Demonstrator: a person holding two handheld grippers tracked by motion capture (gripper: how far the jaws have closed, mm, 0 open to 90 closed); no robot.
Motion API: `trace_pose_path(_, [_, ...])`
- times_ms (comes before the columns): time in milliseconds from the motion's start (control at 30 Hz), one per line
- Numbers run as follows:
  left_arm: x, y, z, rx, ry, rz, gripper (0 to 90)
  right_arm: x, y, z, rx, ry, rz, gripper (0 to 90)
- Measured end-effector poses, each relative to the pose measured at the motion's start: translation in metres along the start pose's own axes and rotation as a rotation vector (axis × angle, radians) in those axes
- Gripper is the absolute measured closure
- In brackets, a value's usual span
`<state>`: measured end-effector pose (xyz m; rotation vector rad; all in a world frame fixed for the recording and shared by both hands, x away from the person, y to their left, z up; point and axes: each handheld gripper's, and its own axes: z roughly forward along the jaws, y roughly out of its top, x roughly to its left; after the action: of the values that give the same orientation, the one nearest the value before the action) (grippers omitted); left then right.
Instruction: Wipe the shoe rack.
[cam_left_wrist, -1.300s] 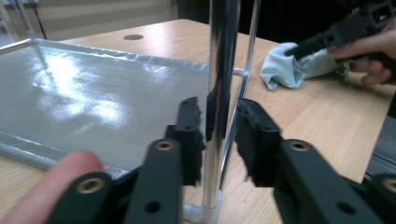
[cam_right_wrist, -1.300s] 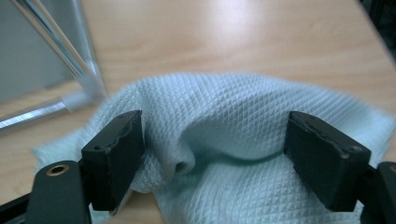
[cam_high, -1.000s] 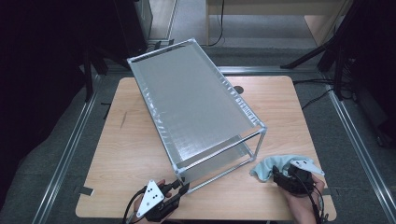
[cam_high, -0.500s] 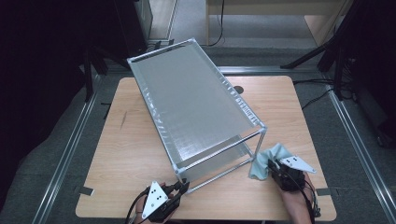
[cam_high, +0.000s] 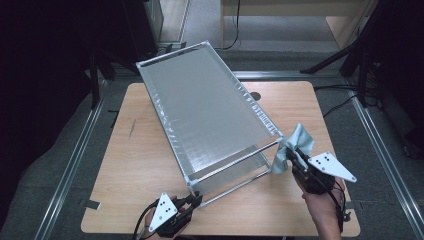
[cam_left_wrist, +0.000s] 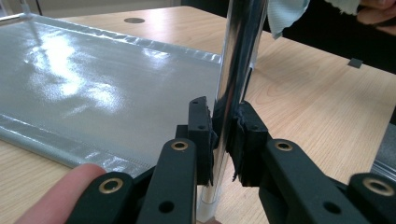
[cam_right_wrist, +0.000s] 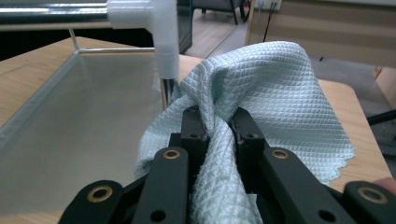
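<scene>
A metal rack with a silvery mesh shelf (cam_high: 210, 115) stands tilted on the wooden table (cam_high: 140, 150). At the near left corner my left gripper (cam_high: 196, 200) is shut on the rack's chrome leg (cam_left_wrist: 238, 70), and its pads (cam_left_wrist: 201, 135) squeeze the tube from both sides. My right gripper (cam_high: 292, 155) has just been closing and is now shut on a light blue waffle cloth (cam_high: 300, 137). It holds the cloth off the table beside the rack's near right corner. In the right gripper view the cloth (cam_right_wrist: 275, 88) bunches between the jaws, just under the white corner joint (cam_right_wrist: 161, 28).
The rack's lower mesh shelf (cam_left_wrist: 93, 88) lies low over the table behind the gripped leg. A round hole (cam_high: 256, 95) sits in the table beyond the rack. Metal rails (cam_high: 75, 160) run along both sides of the table, with dark stands behind.
My right gripper closed on the cloth that lay on the table and lifted it up toward the rack's near right corner. The left gripper stayed at the leg.
</scene>
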<state>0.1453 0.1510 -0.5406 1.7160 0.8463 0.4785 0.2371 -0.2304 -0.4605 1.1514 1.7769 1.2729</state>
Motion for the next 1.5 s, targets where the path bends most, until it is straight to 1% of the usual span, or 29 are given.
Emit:
trace_pose_path(33, [0.000,0.000,0.000,0.000,0.000,0.000,80.3,0.000,0.000,0.000,0.000,0.000,0.000,78.3])
trace_pose_path(67, [0.000,0.000,0.000,0.001,0.000,0.001,80.3,0.001,-0.005,0.002,-0.020,-0.003,0.009,78.3])
trace_pose_path(100, [0.000,0.000,0.001,0.000,0.000,0.004,80.3,0.001,-0.010,0.007,-0.013,0.003,0.013,78.2])
trace_pose_path(133, [0.000,0.000,0.000,0.001,-0.001,0.008,80.4,0.000,-0.021,0.018,0.046,-0.008,-0.013,78.2])
trace_pose_path(233, [0.000,0.001,0.000,0.010,0.003,0.025,80.6,-0.001,-0.040,0.027,0.105,0.003,0.018,78.3])
trace_pose_path(267, [0.000,0.001,0.000,0.010,0.003,0.025,80.5,-0.001,-0.040,0.027,0.105,0.003,0.018,78.3])
trace_pose_path(300, [0.000,0.001,0.000,0.012,0.001,0.023,80.5,-0.001,-0.046,0.030,0.131,0.003,0.020,78.3])
trace_pose_path(333, [0.000,0.001,0.000,0.012,0.002,0.021,80.5,-0.001,-0.056,0.034,0.177,0.008,0.018,78.3])
trace_pose_path(433, [0.001,0.001,0.000,0.013,-0.004,0.013,80.5,0.000,-0.061,0.036,0.202,0.008,0.020,78.3])
trace_pose_path(500, [0.001,0.001,0.000,0.013,-0.003,0.013,80.3,0.000,-0.059,0.034,0.195,0.010,0.013,78.3])
trace_pose_path(633, [0.000,0.001,0.000,0.014,-0.001,0.010,80.4,0.000,-0.039,0.021,0.120,0.016,0.037,78.3])
trace_pose_path(667, [0.000,0.001,0.000,0.014,-0.001,0.010,80.4,0.000,-0.039,0.021,0.120,0.016,0.037,78.3])
trace_pose_path(700, [0.000,0.001,0.000,0.014,-0.001,0.012,80.4,0.002,-0.033,0.018,0.104,0.005,0.018,78.2])
trace_pose_path(733, [0.001,0.001,0.000,0.013,-0.002,0.012,80.4,0.008,-0.021,0.011,0.069,-0.007,-0.039,78.1])
trace_pose_path(767, [0.001,0.001,0.000,0.013,-0.002,0.012,80.4,0.008,-0.021,0.011,0.069,-0.007,-0.039,78.1])
trace_pose_path(800, [0.001,0.001,0.000,0.013,-0.004,0.013,80.3,0.013,-0.010,0.003,0.026,-0.007,-0.058,77.9])
trace_pose_path(833, [0.001,0.001,0.000,0.013,-0.006,0.012,80.3,0.014,-0.006,0.000,0.000,-0.002,-0.050,77.7])
trace_pose_path(867, [0.001,0.001,0.000,0.013,-0.006,0.012,80.3,0.014,-0.006,0.000,0.000,-0.002,-0.050,77.7])
trace_pose_path(900, [0.001,0.001,0.000,0.013,-0.006,0.014,80.4,0.013,-0.001,-0.005,-0.044,0.010,-0.021,77.7])
trace_pose_path(933, [0.001,0.000,0.000,0.013,-0.006,0.013,80.3,0.013,0.000,-0.007,-0.056,0.014,-0.007,77.7])
trace_pose_path(1000, [0.001,0.000,0.000,0.013,-0.005,0.015,80.4,0.012,-0.001,-0.006,-0.053,0.021,-0.008,77.5])
trace_pose_path(1100, [0.001,0.000,0.000,0.014,-0.007,0.015,80.4,0.007,-0.010,-0.002,-0.040,0.053,0.041,77.5])
trace_pose_path(1133, [0.001,0.000,0.000,0.014,-0.007,0.015,80.4,0.006,-0.013,0.000,-0.024,0.051,0.044,77.5])
trace_pose_path(1267, [0.001,0.000,0.000,0.015,-0.009,0.019,80.5,0.005,-0.030,0.009,0.049,0.044,0.030,77.5])
trace_pose_path(1300, [0.001,0.000,0.000,0.015,-0.009,0.019,80.5,0.005,-0.030,0.009,0.049,0.044,0.030,77.5])
trace_pose_path(1333, [0.001,0.000,0.000,0.015,-0.010,0.019,80.5,0.008,-0.037,0.012,0.088,0.027,0.002,77.5])
trace_pose_path(1367, [0.001,0.000,0.000,0.015,-0.010,0.019,80.5,0.010,-0.040,0.013,0.099,0.022,-0.005,77.5])
trace_pose_path(1433, [0.001,0.000,0.000,0.016,-0.010,0.022,80.6,0.013,-0.041,0.011,0.091,0.058,0.022,77.4])
trace_pose_path(1500, [0.002,0.000,0.000,0.015,-0.011,0.023,80.6,0.019,-0.037,0.006,0.070,0.062,0.012,77.5])
